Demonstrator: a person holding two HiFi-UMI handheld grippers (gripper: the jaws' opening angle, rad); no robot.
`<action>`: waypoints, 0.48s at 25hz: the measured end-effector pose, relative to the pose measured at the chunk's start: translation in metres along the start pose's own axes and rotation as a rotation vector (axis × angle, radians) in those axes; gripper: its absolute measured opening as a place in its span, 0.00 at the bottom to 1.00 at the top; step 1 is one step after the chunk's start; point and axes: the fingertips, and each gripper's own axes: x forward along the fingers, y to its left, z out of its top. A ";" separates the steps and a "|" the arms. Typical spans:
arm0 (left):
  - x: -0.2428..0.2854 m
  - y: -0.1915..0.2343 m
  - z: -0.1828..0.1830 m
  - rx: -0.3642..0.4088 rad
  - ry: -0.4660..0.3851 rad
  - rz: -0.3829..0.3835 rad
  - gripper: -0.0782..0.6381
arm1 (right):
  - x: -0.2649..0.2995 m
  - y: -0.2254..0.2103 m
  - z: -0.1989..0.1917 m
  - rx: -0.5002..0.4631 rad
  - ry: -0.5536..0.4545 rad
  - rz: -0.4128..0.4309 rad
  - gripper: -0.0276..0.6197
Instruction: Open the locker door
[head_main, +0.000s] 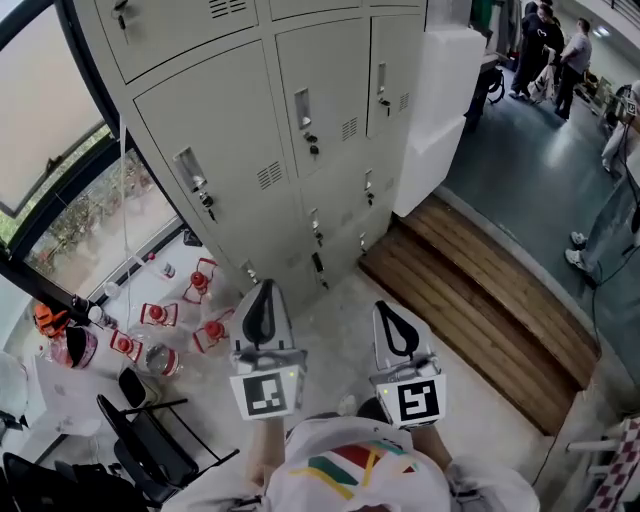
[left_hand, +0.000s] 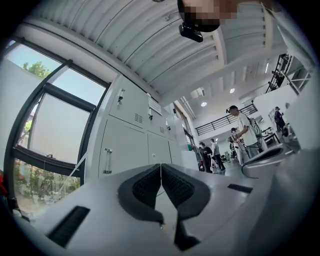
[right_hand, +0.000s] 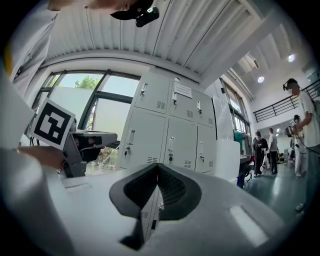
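Ahead, lockers (head_main: 330, 90) stand well beyond the fingers (head_main: 262, 312).

Large dark-framed window (head_main: 60, 190) on the left, green trees outside. Pale speckled floor (head_main: 337, 300) below, meeting a low wooden step (head_main: 480, 300) on the right. Beyond the step, dark grey-blue floor (head_main: 520, 170) with a group of people (head_main: 545, 45) standing far off. White pillar (head_main: 440, 100) in between. Black chair (head_main: 133, 388) near the window. Overhead, ribbed white ceiling (right_hand: 200, 35) with round lights (left_hand: 232, 90), daylight throughout.
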 end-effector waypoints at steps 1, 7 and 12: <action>0.006 0.002 -0.002 0.000 0.002 0.007 0.13 | 0.007 -0.001 -0.001 0.000 0.001 0.011 0.05; 0.042 0.011 -0.003 0.016 0.001 0.069 0.13 | 0.052 -0.020 -0.003 0.006 -0.001 0.079 0.05; 0.074 0.015 0.002 0.049 -0.002 0.122 0.13 | 0.096 -0.041 0.004 0.010 -0.028 0.135 0.05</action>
